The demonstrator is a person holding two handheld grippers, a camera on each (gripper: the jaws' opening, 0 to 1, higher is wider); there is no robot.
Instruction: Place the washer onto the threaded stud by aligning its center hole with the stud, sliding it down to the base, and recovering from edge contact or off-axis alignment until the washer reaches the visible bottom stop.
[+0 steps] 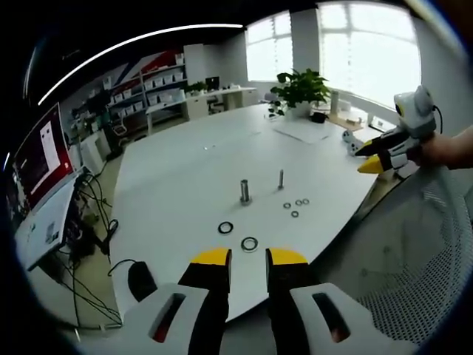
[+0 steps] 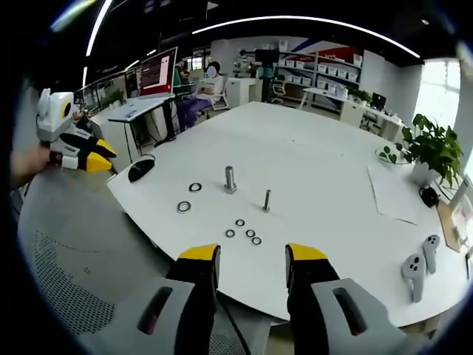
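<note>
Jaws of both grippers apart, empty, washers (image 2: 243, 231) beside thin stud (image 2: 267, 200), thick stud (image 2: 230, 179) nearby

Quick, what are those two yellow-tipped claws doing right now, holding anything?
Left gripper: open, holding nothing.
Right gripper: open, holding nothing.

From my left gripper view, the thin threaded metal stud (image 1: 281, 178) is too small to show its threads or base. The four small metal washers (image 1: 295, 205) blur together. My own black, yellow-tipped fingers (image 1: 213, 292) are cut off by the bottom edge.
</note>
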